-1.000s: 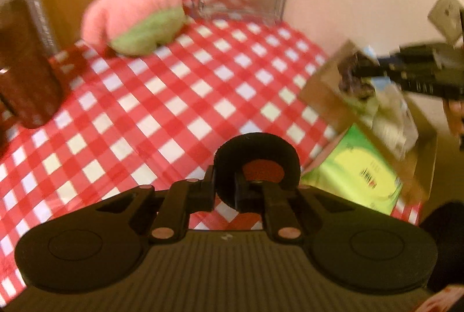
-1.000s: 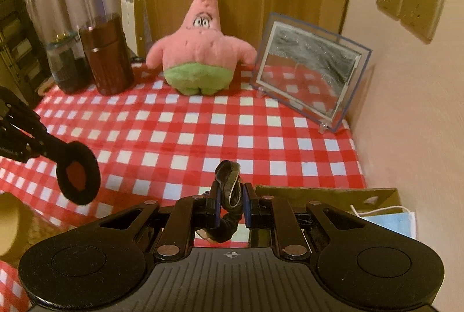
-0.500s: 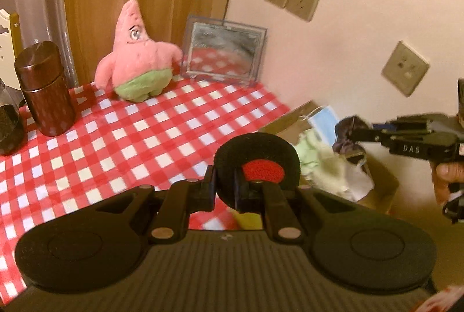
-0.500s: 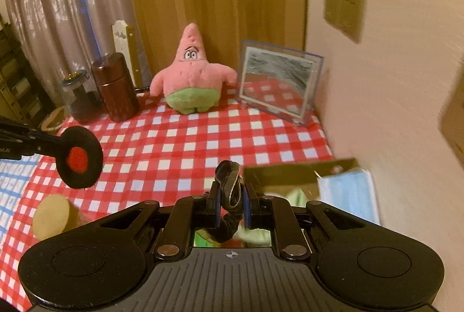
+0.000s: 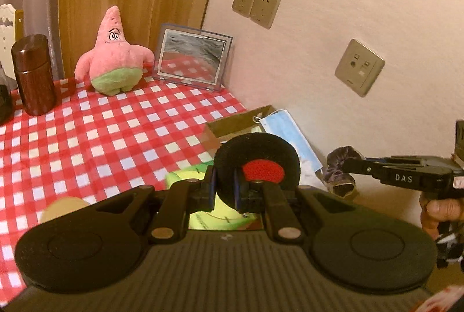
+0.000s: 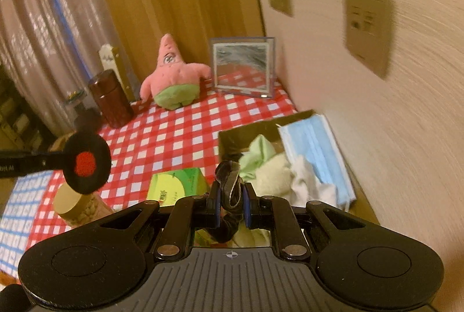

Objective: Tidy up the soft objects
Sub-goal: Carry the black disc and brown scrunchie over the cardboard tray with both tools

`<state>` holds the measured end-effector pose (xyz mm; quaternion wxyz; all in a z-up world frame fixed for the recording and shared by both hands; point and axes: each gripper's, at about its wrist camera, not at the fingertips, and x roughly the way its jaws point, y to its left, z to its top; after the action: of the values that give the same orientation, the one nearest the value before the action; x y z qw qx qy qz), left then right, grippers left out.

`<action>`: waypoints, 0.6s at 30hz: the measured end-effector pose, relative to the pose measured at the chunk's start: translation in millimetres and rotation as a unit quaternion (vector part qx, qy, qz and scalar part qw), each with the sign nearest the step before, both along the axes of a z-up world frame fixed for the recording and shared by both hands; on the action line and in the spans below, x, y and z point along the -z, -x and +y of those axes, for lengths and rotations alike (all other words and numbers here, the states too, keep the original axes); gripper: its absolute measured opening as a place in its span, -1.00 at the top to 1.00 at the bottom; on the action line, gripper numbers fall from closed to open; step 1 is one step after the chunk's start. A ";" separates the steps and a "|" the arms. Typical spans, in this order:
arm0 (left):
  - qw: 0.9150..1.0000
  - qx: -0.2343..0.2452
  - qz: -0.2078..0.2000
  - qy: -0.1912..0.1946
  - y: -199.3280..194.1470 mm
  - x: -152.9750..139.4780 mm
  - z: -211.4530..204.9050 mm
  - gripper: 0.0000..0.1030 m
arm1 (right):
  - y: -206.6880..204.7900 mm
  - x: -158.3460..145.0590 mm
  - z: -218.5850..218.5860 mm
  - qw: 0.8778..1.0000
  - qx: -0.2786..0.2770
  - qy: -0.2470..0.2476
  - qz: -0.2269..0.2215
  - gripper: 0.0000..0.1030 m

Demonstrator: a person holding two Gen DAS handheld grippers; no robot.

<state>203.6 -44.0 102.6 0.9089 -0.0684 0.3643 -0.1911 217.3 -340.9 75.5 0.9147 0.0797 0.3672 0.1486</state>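
Above the right edge of the checked worktop, both claws hang in the air, each clamped on a soft thing. The left claw pinches the lower edge of a black foam disc with a red round patch at its centre; the disc stands upright above the fingers. From the right wrist view the same disc shows at the left, held out on the tip of the left claw, above a cork-lidded jar. The right claw is closed on a dark fabric scrunchie, which sticks up between the blue pads and hangs down below them. In the left wrist view that scrunchie sits bunched at the tip of the right claw, and a hand grips the handle.

Below both claws, against the wall, lies an open cardboard box. It holds a pale green cloth, a cream fluffy piece and a white cloth, with a blue face mask draped over its wall-side rim. A green tissue pack lies just beside the box on the worktop.

At the far end a pink starfish plush sits upright beside a framed picture that leans at the wall, and a brown canister stands to the left of the plush.
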 end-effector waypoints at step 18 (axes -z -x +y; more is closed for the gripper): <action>0.997 -0.043 0.037 0.052 39.1 40.4 -42.5 0.80 | 60.9 27.7 -52.6 0.997 0.069 -0.042 0.016 0.71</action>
<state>164.4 -86.5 62.2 0.8976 -0.1381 0.3837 -0.1675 156.4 -393.5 47.8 0.9127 0.1454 0.3688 0.0992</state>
